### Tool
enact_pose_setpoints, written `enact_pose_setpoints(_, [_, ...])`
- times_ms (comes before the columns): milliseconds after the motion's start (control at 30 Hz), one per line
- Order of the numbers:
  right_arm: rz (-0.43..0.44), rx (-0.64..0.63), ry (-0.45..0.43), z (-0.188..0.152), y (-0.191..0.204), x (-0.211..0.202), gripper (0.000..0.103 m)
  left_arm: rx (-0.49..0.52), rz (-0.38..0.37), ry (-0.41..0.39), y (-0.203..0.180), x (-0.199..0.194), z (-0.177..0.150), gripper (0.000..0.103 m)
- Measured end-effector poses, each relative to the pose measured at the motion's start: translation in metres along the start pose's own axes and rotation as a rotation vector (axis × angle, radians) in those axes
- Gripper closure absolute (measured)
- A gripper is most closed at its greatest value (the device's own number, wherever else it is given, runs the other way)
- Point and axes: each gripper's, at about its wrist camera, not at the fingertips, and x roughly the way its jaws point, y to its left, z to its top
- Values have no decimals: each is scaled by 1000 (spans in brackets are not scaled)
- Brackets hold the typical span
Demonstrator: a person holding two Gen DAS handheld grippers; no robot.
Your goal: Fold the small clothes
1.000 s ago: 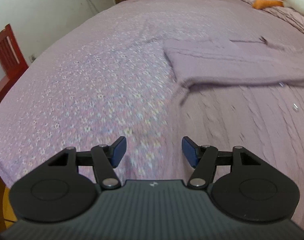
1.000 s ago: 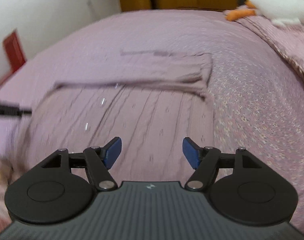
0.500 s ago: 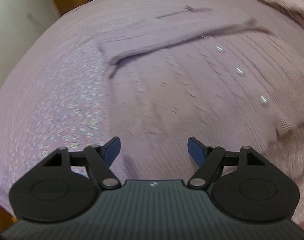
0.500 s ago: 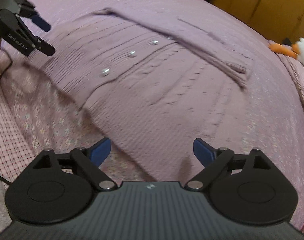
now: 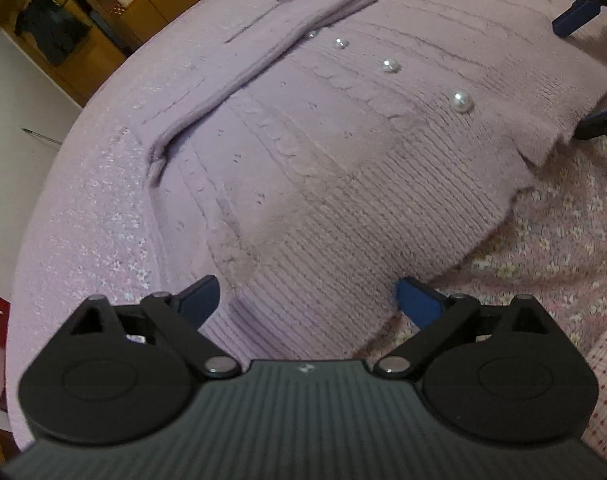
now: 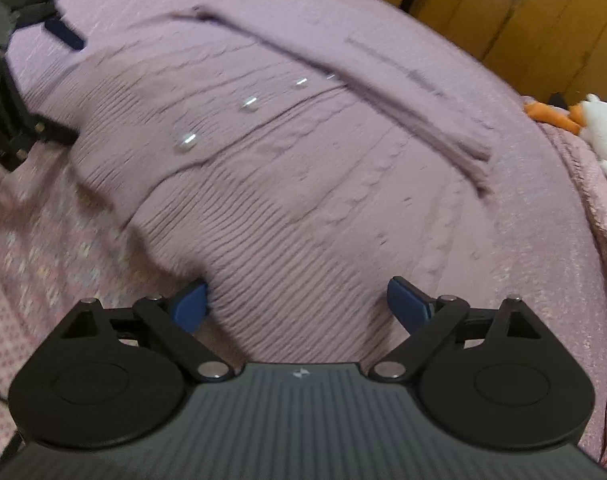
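- A lilac knitted cardigan [image 5: 343, 168] with pearl buttons [image 5: 462, 101] lies flat on the bed [image 5: 83, 216], filling the centre of both frames.
- The left gripper [image 5: 307, 300] sits low at the cardigan's ribbed hem, fingers apart, holding nothing.
- The right gripper [image 6: 297, 300] is at the hem too, fingers wide apart.
- A stuffed toy [image 6: 595, 128] rests at the right edge.
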Motion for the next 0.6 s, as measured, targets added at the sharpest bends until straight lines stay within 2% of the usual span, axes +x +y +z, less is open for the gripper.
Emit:
enact_pose_setpoints(133, [-71,92,-33,5,-16,6,8,-73,35,-40,14,0,3,4])
enact_pose_setpoints(233, [-66,152,-35,6,-23,13,8,-142,75,-57,26,4,6,4])
enact_pose_setpoints(333, [-58,157,-33,5,-22,16,8,-195,70,-50,34,10,12,4])
enact_pose_setpoints(500, [-73,106,-49,-2,-15,9,8,-152,60,-23,31,0,14,7])
enact_pose_setpoints(600, [-125,104,-84,-3,-14,12,9,-104,-9,-26,20,-11,9,7])
